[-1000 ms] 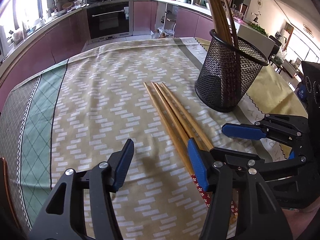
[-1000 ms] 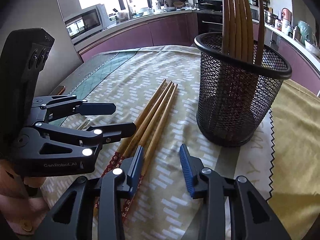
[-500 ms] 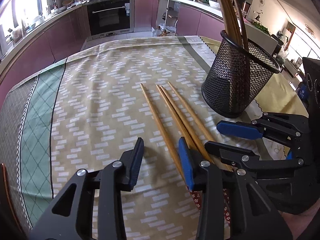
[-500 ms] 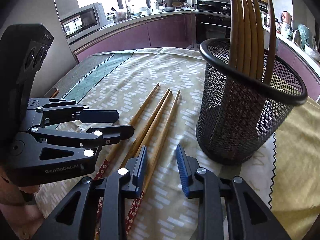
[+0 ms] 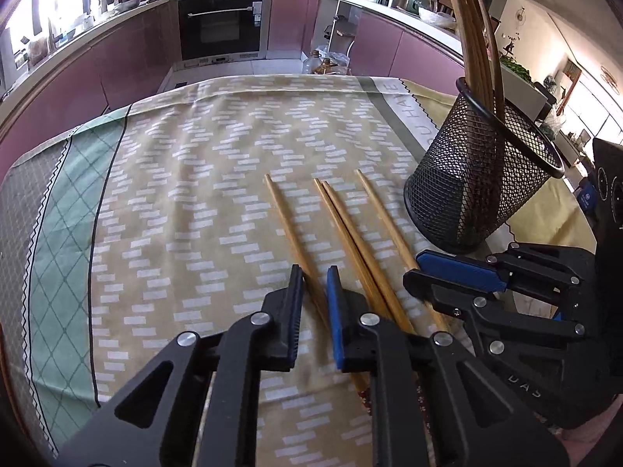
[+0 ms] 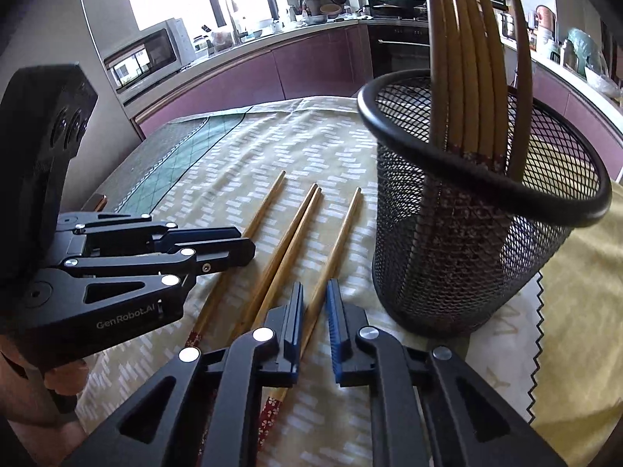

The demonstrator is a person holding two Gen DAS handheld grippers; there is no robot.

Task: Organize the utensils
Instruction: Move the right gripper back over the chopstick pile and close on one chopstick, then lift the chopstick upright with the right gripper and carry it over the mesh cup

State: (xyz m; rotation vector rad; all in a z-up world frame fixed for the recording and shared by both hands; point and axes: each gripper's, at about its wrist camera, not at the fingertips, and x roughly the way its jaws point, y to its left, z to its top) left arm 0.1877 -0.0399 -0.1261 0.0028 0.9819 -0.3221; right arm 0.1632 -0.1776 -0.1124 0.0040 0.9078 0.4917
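Several chopsticks already in mesh cup [image 6: 479, 241], four left on bench: left gripper [image 5: 314, 284] jaws just closed on leftmost stick [image 5: 290, 229], right gripper [image 6: 314, 303] jaws just closed on rightmost stick [image 6: 338, 241]

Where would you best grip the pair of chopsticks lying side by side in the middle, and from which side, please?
Probably at the near, patterned handle end of the middle pair, coming from above with the fingers either side. They lie flat and touching on the cloth, so one pinch across both could lift them. Their thick ends face the hand-held grippers; the mesh holder stands clear to the right.
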